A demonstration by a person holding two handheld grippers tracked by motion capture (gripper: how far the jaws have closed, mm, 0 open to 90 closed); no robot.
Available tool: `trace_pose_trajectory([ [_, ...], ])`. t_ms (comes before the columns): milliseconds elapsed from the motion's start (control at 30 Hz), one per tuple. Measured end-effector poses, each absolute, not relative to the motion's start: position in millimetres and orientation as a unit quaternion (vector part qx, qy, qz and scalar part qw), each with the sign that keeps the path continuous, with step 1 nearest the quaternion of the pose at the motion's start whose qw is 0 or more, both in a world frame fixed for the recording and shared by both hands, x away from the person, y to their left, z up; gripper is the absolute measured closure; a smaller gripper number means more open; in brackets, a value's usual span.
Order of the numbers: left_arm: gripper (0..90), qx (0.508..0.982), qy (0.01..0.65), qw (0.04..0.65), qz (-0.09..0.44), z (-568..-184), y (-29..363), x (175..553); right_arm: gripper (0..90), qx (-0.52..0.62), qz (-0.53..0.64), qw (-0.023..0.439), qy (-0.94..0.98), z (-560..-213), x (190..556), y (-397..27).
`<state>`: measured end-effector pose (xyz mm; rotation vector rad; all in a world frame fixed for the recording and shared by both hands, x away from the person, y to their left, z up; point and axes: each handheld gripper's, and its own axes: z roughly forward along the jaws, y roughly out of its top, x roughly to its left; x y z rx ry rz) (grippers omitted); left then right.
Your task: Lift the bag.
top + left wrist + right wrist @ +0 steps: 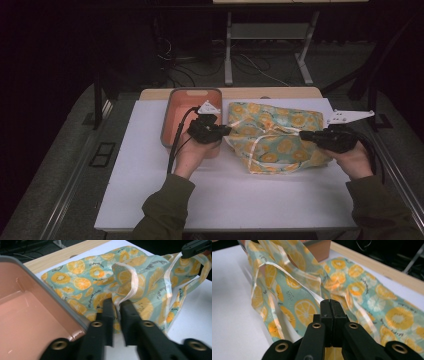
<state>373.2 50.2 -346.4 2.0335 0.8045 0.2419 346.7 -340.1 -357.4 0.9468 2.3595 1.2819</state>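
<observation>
The bag [272, 137] lies on the table [150, 190] right of the bin [192, 95]. Keep your right gripper [330, 302] clamped on its edge; your left gripper [117, 303], barely parted, straddles cloth, so lower both evenly.

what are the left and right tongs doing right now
Left tongs: slightly apart, with the edge of the orange-print bag between the tips; a firm grip cannot be told.
Right tongs: closed on the bag's pale trim.
</observation>
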Motion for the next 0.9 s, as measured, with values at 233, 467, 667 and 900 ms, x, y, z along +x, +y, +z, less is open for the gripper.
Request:
trace_pose_trajectory([
  [233, 55.7, 0.822, 0.313, 0.466, 0.098, -347, 62, 367, 73.4, 0.331, 0.46, 0.12, 0.815, -358, 345, -344],
  [467, 31.9, 0.823, 0.284, 0.482, 0.1, -338, 86, 353, 47.8, 0.333, 0.492, 0.13, 0.794, -340, 335, -355],
  [667, 19.2, 0.83, 0.266, 0.482, 0.088, -340, 106, 340, 35.5, 0.343, 0.495, 0.128, 0.788, -341, 331, -355],
  [900, 12.9, 0.829, 0.254, 0.494, 0.068, -347, 126, 326, 32.3, 0.346, 0.485, 0.124, 0.793, -354, 326, -354],
])
